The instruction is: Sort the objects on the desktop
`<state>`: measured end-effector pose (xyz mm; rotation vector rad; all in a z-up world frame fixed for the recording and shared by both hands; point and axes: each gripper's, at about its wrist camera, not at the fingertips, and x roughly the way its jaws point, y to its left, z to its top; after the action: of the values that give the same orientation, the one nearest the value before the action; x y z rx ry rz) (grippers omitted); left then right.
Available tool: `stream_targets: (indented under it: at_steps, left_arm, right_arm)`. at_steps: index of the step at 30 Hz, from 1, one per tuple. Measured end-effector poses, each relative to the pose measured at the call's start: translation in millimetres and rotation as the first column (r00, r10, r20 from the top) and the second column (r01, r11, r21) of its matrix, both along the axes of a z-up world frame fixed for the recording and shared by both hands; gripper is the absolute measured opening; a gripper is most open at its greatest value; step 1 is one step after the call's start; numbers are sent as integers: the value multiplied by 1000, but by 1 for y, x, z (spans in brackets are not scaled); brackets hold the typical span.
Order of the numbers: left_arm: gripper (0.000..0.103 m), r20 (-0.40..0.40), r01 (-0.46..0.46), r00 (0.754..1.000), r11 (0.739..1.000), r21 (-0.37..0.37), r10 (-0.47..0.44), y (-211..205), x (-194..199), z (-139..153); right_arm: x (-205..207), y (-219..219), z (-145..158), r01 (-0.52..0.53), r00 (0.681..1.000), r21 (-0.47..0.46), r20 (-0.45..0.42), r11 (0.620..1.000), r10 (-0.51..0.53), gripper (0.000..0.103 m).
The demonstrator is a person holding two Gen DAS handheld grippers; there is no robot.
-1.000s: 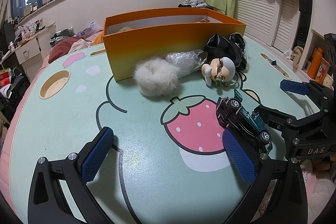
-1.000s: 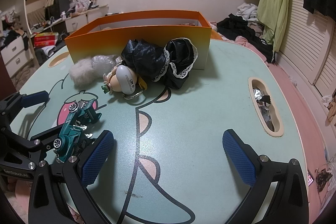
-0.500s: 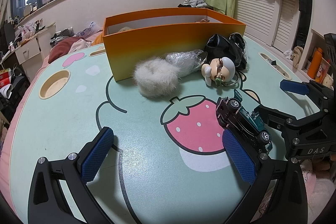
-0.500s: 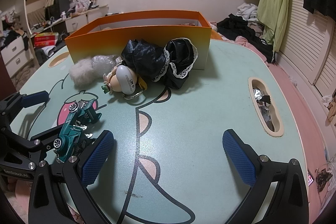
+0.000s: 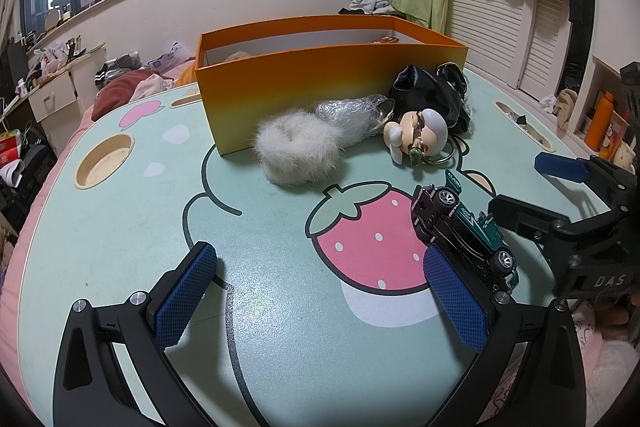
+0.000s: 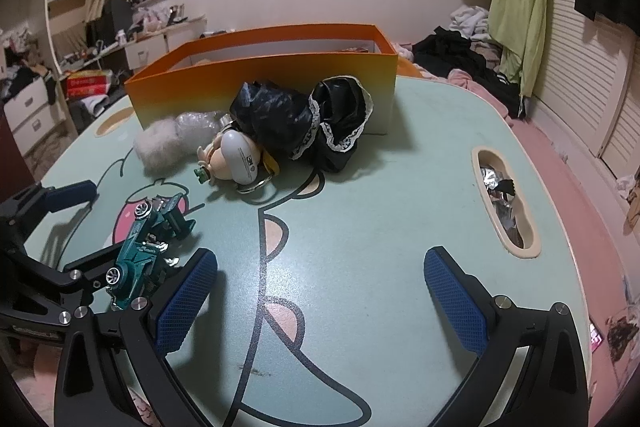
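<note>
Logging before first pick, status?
Left gripper and right gripper open, empty. Toy car lies between them on the table. Box behind; scrunchie and figurine in front.

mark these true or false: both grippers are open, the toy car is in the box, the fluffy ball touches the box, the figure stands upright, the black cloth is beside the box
1. Both grippers are open. True: the left gripper and the right gripper each have their fingers spread, with nothing between them.
2. The toy car is in the box. False: it lies on the table, over the edge of the strawberry print.
3. The fluffy ball touches the box. True, as far as the left view shows.
4. The figure stands upright. False: it lies on its side.
5. The black cloth is beside the box. True: it rests against the front wall.
</note>
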<state>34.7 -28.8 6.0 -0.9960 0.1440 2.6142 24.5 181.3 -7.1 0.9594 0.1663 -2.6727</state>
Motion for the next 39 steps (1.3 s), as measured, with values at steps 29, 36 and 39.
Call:
stream_targets:
  at_steps: [29, 36, 39]
  left_arm:
    - [103, -3, -14, 1000, 1000, 0, 14, 1, 0, 1]
    - [103, -8, -16, 1000, 1000, -3, 16, 2, 0, 2]
    - [103, -8, -16, 1000, 1000, -1, 16, 3, 1, 2]
  right_arm:
    - [17, -38, 20, -116, 988, 12, -101, 993, 117, 81]
    - [16, -50, 18, -196, 977, 21, -78, 980, 197, 81]
    - [-2, -39, 7, -171, 985, -45, 19, 984, 172, 81]
